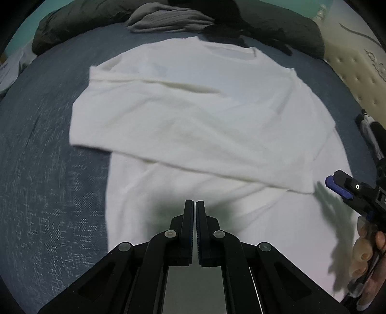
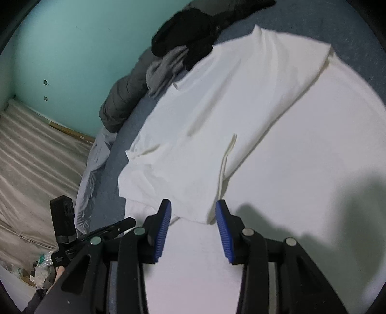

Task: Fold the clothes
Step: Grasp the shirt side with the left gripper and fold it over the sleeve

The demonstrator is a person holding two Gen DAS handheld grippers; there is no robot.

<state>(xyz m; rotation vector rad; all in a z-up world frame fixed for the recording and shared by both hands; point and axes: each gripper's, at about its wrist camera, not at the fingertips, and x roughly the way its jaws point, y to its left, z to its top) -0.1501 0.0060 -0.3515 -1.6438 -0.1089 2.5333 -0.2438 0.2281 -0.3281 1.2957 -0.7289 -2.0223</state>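
A white T-shirt [image 1: 193,116] lies spread on the blue bed cover [image 1: 48,181], its collar at the far end and one side folded across the body. My left gripper [image 1: 194,203] hovers shut over the shirt's near part with nothing between its fingers. My right gripper [image 2: 193,203] stands open, and the corner of the folded layer of the T-shirt [image 2: 241,108] lies between its blue pads [image 2: 164,224] without being pressed. In the left wrist view the right gripper [image 1: 337,183] shows at the right edge, held by a hand [image 1: 366,248].
A grey garment [image 1: 168,19] and a black garment [image 1: 241,29] lie heaped beyond the collar, against a dark puffy duvet [image 1: 72,26]. A cream tufted headboard [image 1: 357,79] stands at the right. Past the bed's edge are a teal wall [image 2: 72,48] and covered floor [image 2: 36,169].
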